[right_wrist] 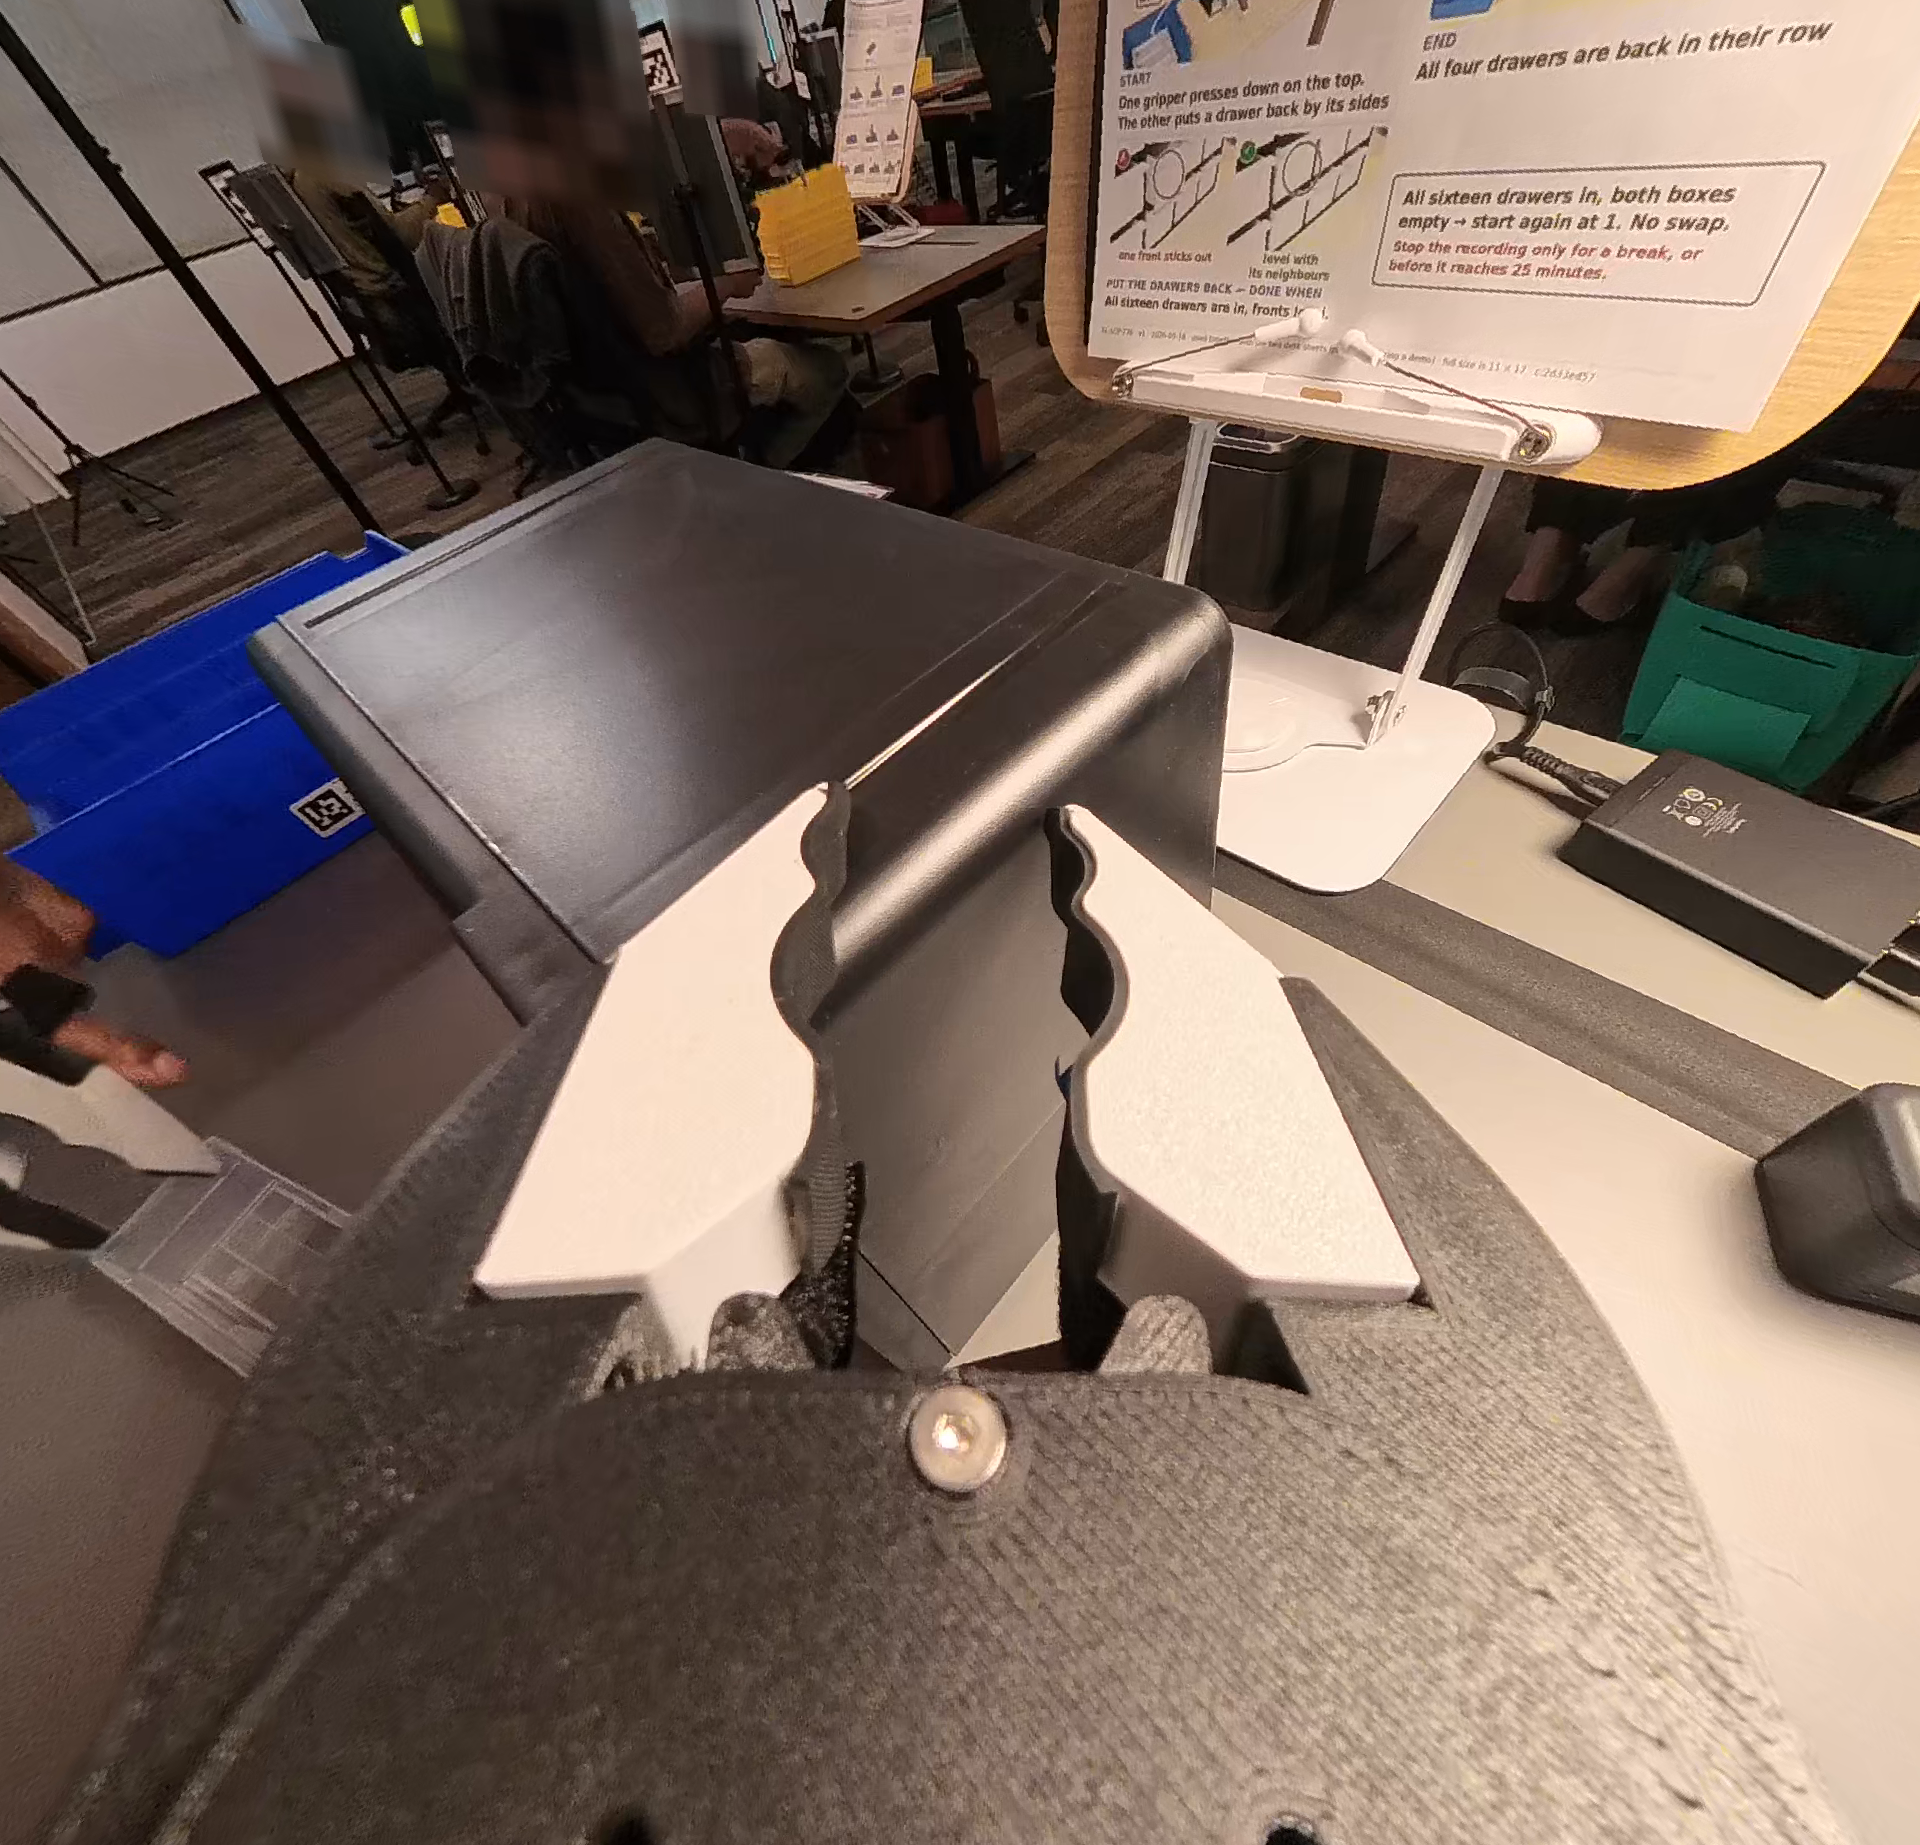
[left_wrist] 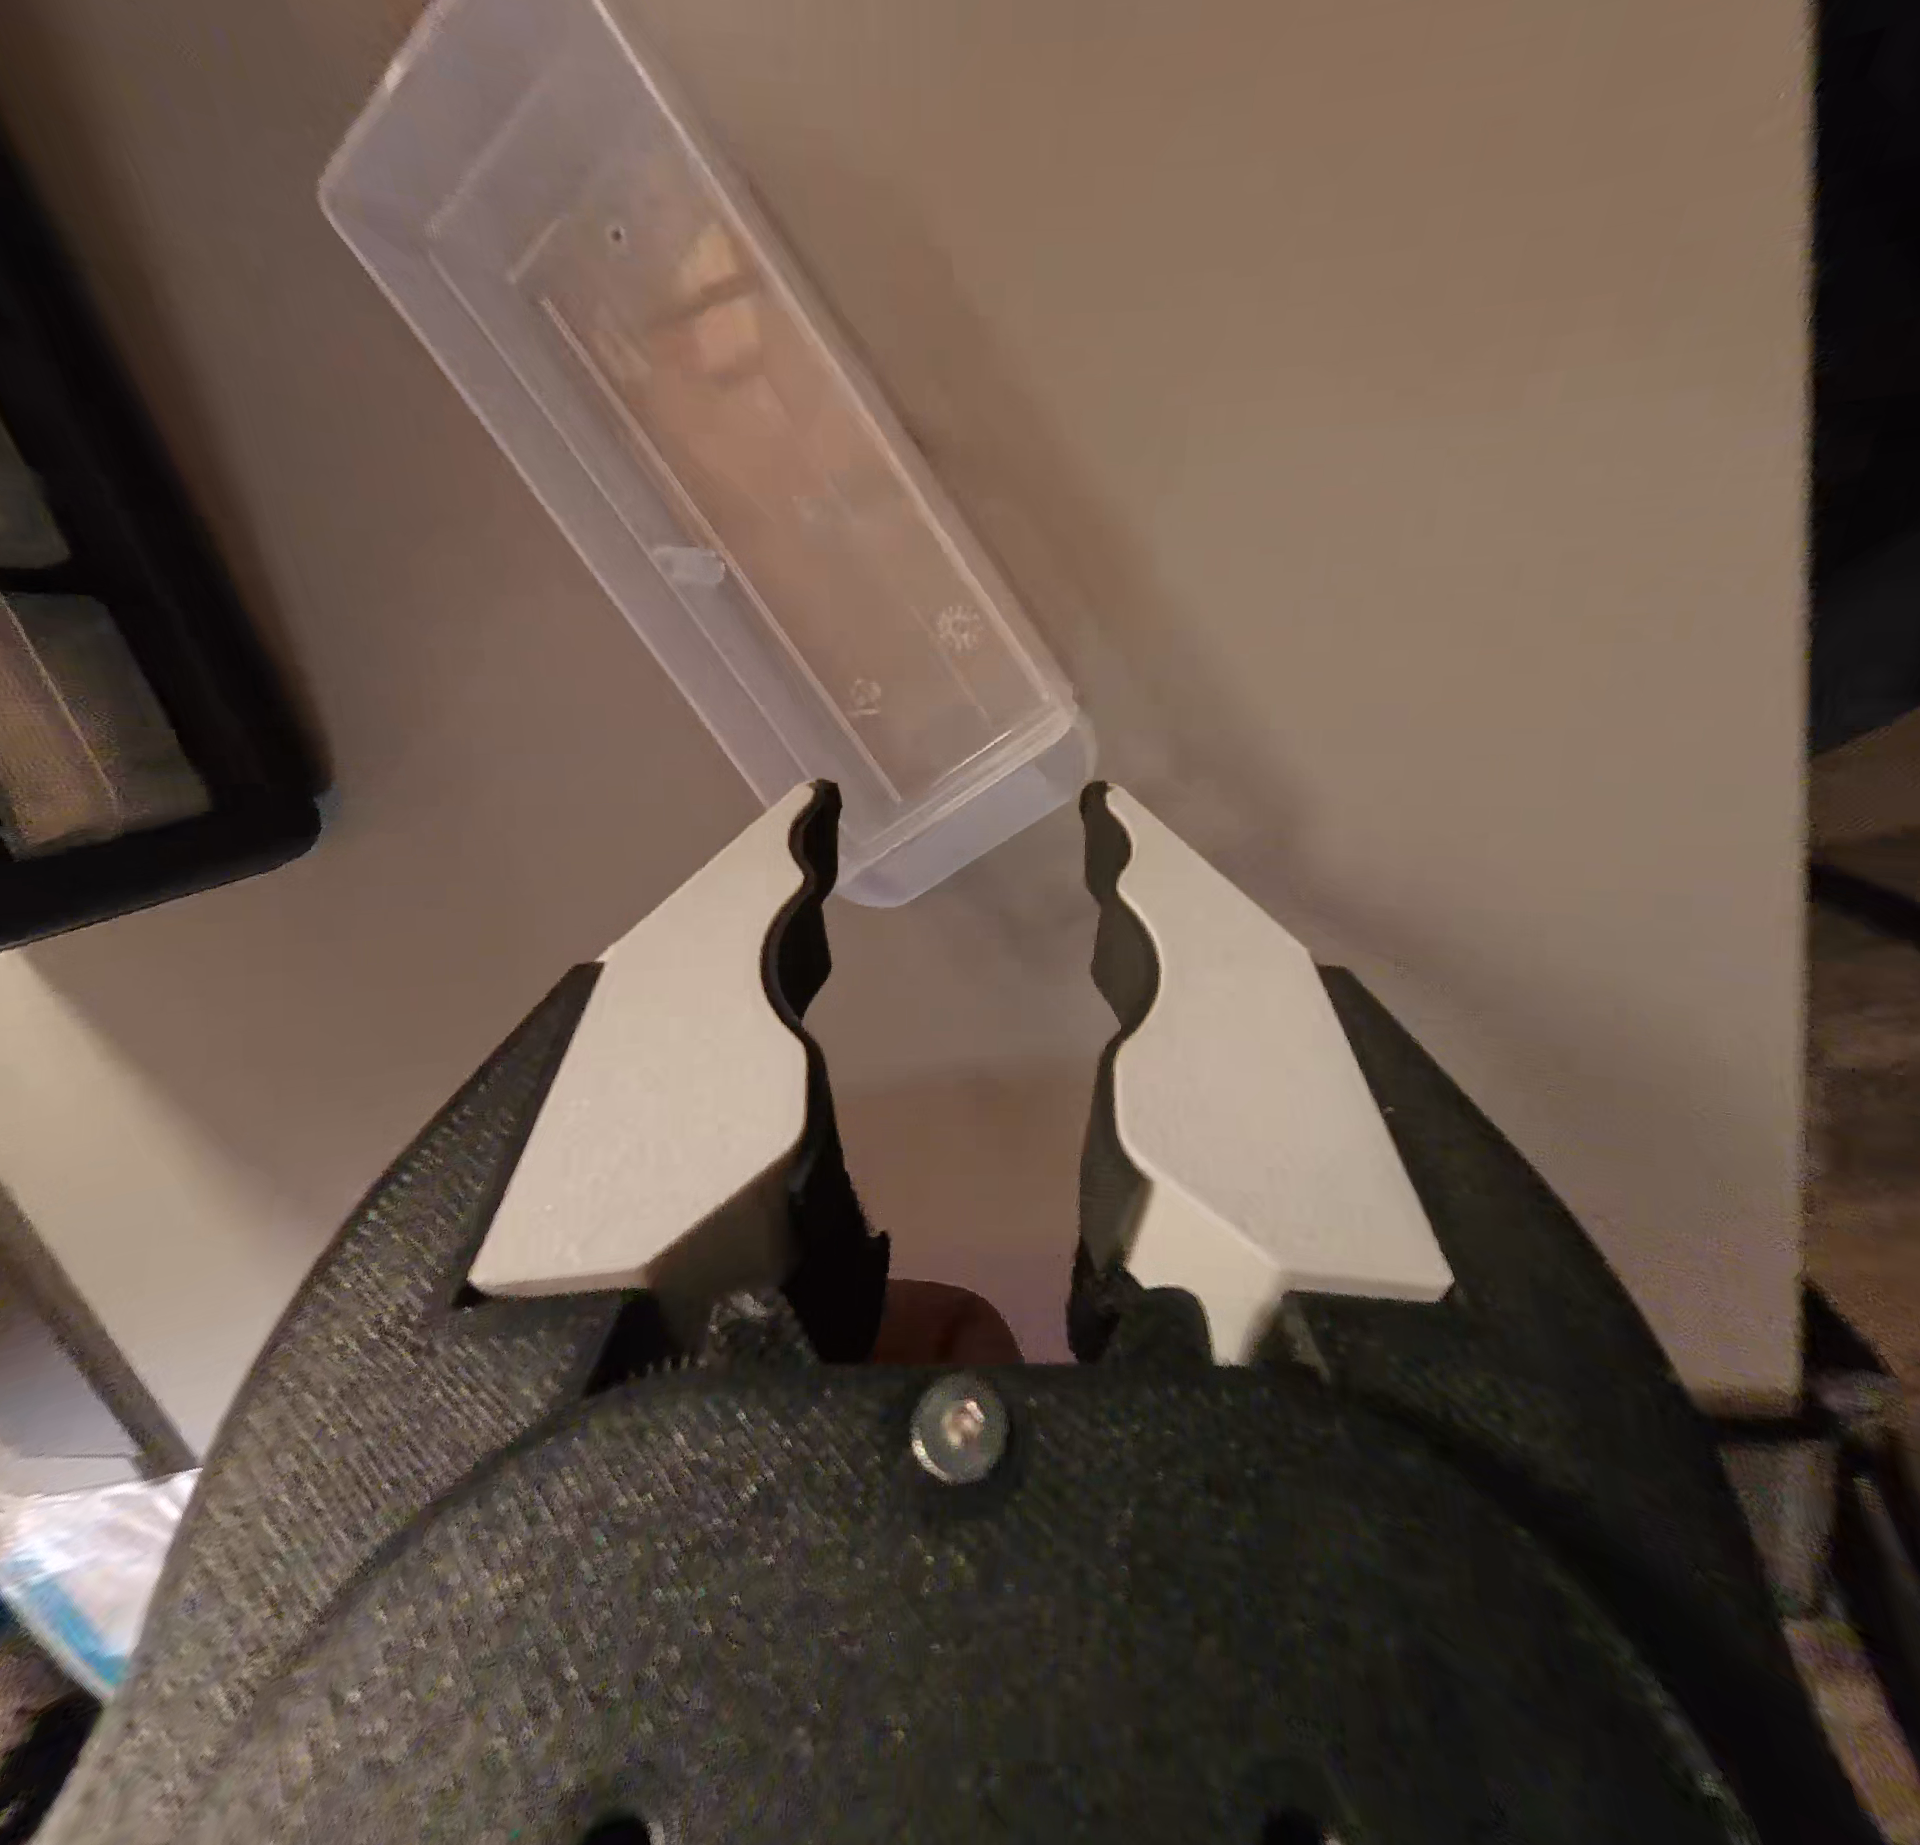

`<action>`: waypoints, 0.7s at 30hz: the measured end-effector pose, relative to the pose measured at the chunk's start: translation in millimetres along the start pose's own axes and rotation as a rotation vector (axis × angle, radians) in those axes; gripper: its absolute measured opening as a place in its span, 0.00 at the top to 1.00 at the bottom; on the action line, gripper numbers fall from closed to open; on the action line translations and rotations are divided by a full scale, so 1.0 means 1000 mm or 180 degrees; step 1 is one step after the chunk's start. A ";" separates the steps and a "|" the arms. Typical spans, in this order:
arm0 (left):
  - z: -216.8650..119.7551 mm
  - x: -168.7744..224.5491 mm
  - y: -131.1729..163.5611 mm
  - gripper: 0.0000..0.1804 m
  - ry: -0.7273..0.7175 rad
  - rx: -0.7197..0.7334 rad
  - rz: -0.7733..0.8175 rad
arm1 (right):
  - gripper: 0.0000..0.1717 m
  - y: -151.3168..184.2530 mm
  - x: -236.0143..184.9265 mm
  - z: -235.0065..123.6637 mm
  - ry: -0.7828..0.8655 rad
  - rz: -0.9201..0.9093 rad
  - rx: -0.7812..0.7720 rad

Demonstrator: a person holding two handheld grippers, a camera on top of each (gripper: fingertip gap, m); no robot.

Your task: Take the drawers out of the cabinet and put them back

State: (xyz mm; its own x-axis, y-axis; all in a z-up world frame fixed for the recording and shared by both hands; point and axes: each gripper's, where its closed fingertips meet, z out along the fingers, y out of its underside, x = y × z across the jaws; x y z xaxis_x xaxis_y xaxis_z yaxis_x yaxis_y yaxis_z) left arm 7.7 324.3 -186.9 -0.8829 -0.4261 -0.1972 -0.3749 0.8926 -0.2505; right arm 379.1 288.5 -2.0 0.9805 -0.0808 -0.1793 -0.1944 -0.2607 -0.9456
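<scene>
One clear plastic drawer (left_wrist: 665,424) lies slantwise on the pale tabletop (left_wrist: 1351,445), out of the cabinet, its near short end reaching in between the tips of the left claw (left_wrist: 958,808). That claw's jaws stand apart: the left-hand fingertip (left_wrist: 800,829) is at the drawer's corner, while a plain gap shows between the drawer and the other finger, so nothing is clamped. At the left edge of this view sits the dark frame of the cabinet (left_wrist: 156,652) with its open slots.

From the right wrist view, the black cabinet (right_wrist: 675,673) fills the middle of the picture, top and right side both showing. The right claw (right_wrist: 945,819) is also spread open, straddling the cabinet's rounded top-right edge. Whether its pads actually touch the black surface cannot be told. Down in the left corner the same clear drawer (right_wrist: 229,1255) shows beside the other claw and a hand (right_wrist: 62,1006).

A blue bin (right_wrist: 156,756) stands behind the cabinet to the left. A white stand (right_wrist: 1351,777) holding an instruction sheet (right_wrist: 1455,133) rises behind to the right, and a flat black box (right_wrist: 1725,870) lies on the table farther right.
</scene>
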 end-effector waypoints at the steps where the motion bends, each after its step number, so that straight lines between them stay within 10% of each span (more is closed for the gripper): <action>1: 0.004 -0.001 0.004 0.73 -0.0026 -0.0050 0.0072 | 0.75 0.000 0.000 0.000 0.0000 0.0001 0.0000; 9: 0.008 0.004 -0.010 0.89 0.0214 0.0245 -0.0095 | 0.75 0.000 0.000 0.000 0.0000 -0.0007 -0.0004; 21: -0.061 -0.043 -0.114 0.92 0.0290 0.1243 -0.0437 | 0.76 0.000 0.000 0.000 -0.0001 0.0005 0.0002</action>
State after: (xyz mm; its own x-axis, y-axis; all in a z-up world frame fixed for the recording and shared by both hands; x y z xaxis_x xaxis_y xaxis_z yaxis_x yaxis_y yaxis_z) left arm 71.7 249.7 -91.9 -0.8601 -0.5069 -0.0568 -0.3710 0.6982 -0.6123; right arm 378.9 288.2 -1.9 0.9802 -0.0810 -0.1808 -0.1959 -0.2601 -0.9455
